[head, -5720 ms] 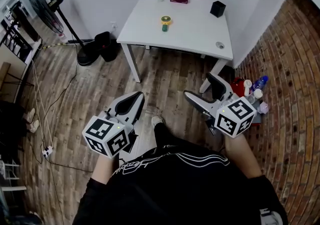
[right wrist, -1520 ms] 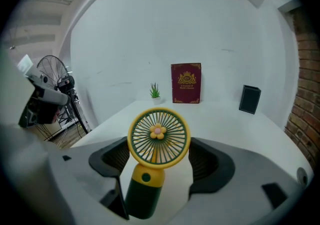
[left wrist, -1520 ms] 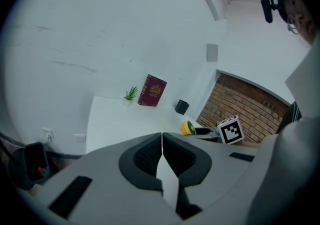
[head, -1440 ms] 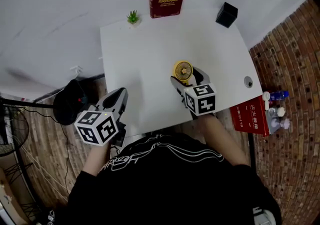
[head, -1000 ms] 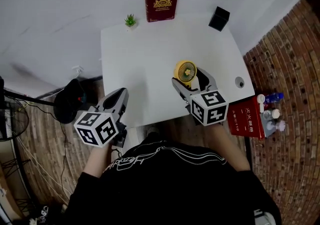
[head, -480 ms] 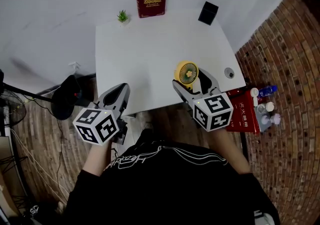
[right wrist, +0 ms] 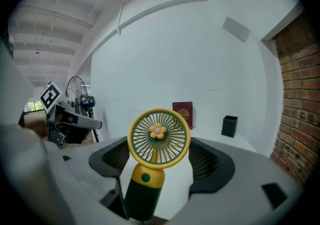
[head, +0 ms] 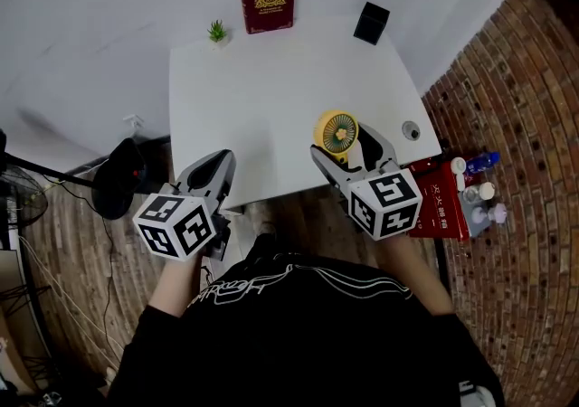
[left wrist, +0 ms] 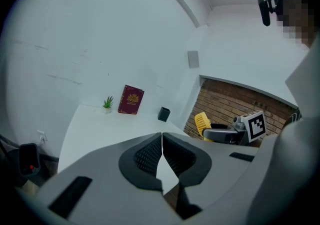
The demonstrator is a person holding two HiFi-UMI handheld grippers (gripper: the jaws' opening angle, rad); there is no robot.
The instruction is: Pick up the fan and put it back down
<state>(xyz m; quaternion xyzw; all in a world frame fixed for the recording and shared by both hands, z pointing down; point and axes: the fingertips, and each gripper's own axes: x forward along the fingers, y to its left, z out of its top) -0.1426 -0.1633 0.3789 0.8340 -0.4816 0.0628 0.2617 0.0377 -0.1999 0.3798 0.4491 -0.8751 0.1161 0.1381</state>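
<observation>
A small hand fan [head: 337, 132] with a yellow cage and a green handle stands upright between the jaws of my right gripper [head: 342, 146], off the white table [head: 262, 89] near its front right edge. In the right gripper view the fan [right wrist: 159, 136] faces the camera, and my right gripper [right wrist: 157, 163] is shut on its handle. My left gripper [head: 218, 161] hovers at the table's front left edge. Its jaws meet with nothing between them in the left gripper view [left wrist: 162, 137], where the fan [left wrist: 201, 123] shows at the right.
At the table's far edge stand a dark red book [head: 268, 2], a tiny potted plant [head: 216, 32] and a black box [head: 371, 23]. A red box [head: 441, 206] and bottles [head: 479, 188] sit on the floor by the brick wall. A black stand base [head: 116, 181] lies left.
Both grippers have drawn back toward the table's near edge and risen a little, the fan staying in the right one. Over the last half second almost nothing moved.
</observation>
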